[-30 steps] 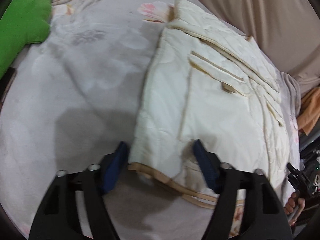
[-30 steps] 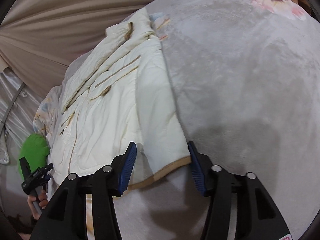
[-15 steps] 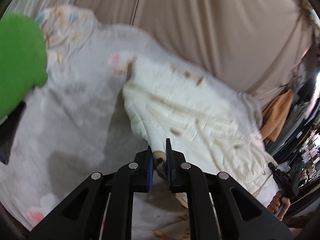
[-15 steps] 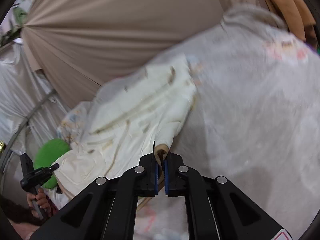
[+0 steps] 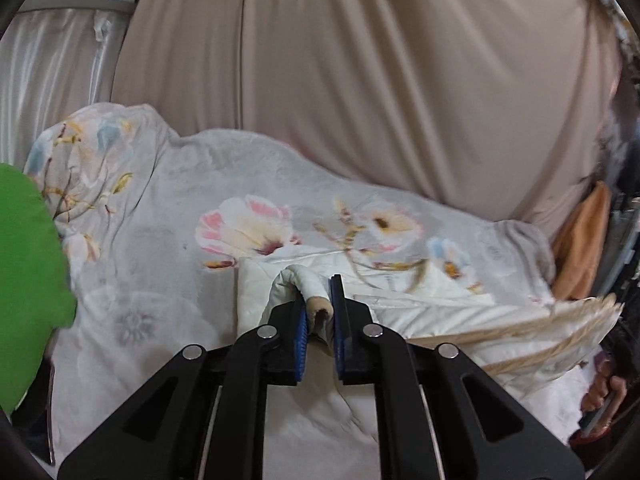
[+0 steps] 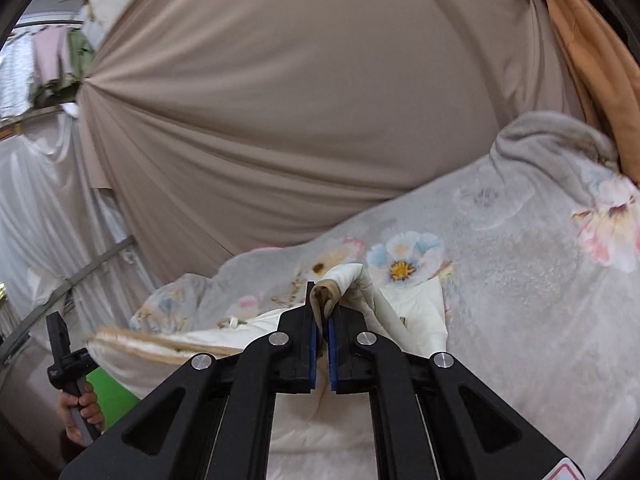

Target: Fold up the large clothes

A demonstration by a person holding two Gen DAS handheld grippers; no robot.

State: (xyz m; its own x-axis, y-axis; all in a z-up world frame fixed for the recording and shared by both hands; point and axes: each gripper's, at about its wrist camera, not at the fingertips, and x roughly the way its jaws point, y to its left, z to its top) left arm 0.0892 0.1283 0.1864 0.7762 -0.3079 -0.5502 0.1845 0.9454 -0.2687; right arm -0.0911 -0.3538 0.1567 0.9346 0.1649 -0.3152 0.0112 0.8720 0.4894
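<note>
Since a second ago both grippers have clamped onto the garment's hem and risen, so the views that looked down on the bed now face the curtain. Nearest us, the left gripper has its blue pads pressed together on a bunched tan-trimmed hem corner of the cream garment; we note the same at the right gripper, pinching the other tan-trimmed corner, cloth rolled up between the pads. The held edge hangs lifted between the two tools, blurred, its tan stripes fanning out toward the right of the left view and the left of the right view; the rest of the garment lies below on the grey floral blanket. At the right edge of the left view we see the person's right hand, partly cut off; at lower left of the right view, the left hand wrapped around a black handle. A green cushion sits beside the blanket. Farther off, an orange cloth hangs at the bed's far side. Behind everything, a pleated beige curtain and pale silvery drapes.
</note>
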